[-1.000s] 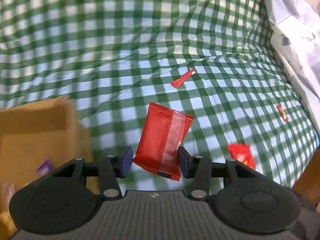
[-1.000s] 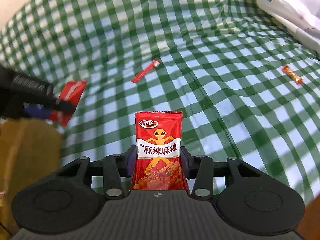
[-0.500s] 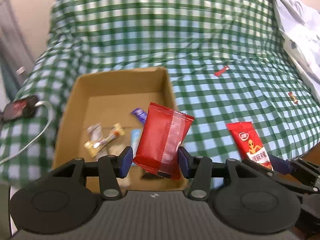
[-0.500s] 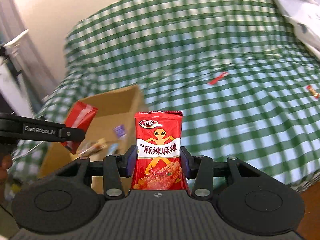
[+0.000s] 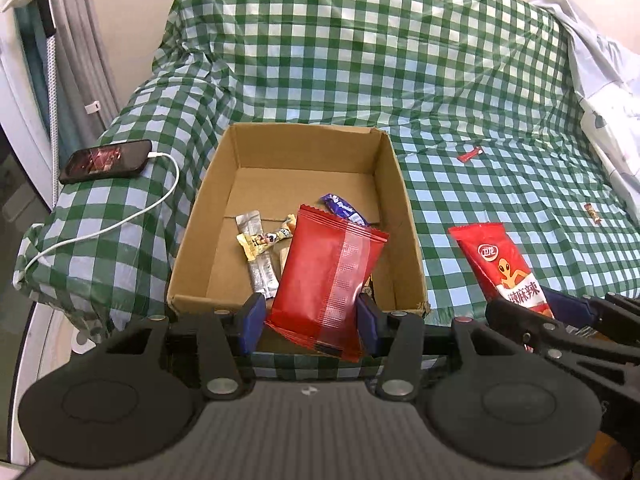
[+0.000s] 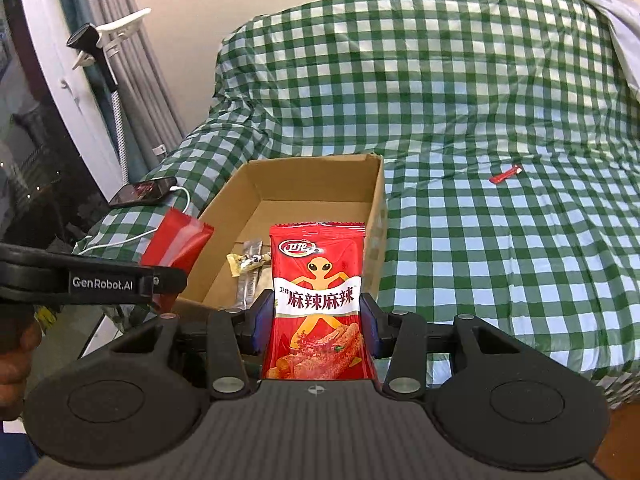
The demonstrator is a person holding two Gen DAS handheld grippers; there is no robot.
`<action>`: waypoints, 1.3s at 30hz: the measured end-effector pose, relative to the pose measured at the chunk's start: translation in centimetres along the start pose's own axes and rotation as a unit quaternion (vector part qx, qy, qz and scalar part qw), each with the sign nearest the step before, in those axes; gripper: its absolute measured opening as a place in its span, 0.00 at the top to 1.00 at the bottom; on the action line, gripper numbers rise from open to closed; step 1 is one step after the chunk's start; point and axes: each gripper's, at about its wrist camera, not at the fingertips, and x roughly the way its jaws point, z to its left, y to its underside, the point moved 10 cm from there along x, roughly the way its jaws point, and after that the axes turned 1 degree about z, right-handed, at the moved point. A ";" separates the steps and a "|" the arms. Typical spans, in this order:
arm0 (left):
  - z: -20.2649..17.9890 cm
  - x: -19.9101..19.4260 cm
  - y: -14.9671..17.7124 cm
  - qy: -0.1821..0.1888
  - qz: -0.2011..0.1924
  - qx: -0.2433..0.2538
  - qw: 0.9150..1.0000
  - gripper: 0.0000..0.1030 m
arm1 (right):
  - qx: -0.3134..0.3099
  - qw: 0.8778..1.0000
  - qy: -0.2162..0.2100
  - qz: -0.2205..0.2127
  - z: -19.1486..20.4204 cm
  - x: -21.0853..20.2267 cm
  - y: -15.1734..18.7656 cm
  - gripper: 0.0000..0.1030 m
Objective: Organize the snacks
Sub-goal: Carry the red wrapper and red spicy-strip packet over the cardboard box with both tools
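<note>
We note the left tool (image 5: 310,322) clamped on a plain red foil packet (image 5: 328,280), held tilted over the near end of the open cardboard box (image 5: 200,216). Right tool (image 6: 316,324) grips an upright glossy red snack bag (image 6: 316,300) printed with an alien figure, just right of the box. Box sits on the bed's green-checked cover (image 5: 400,60). Inside we can make out four small wrappers; others may be hidden. Two loose snacks lie on the cover: a red stick (image 5: 470,154) and a small candy (image 5: 593,214).
</note>
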 end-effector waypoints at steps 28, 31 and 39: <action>0.5 0.7 0.1 0.008 0.008 -0.011 1.000 0.48 | -0.019 1.000 0.008 0.015 0.8 1.1 0.7 0.55; 0.5 1.1 0.0 0.009 0.013 -0.011 1.000 0.48 | -0.018 1.000 0.008 0.018 0.6 1.4 0.7 0.55; 0.9 2.7 -0.5 0.009 0.023 -0.016 1.000 0.48 | -0.019 0.999 0.012 0.031 0.2 2.4 0.5 0.55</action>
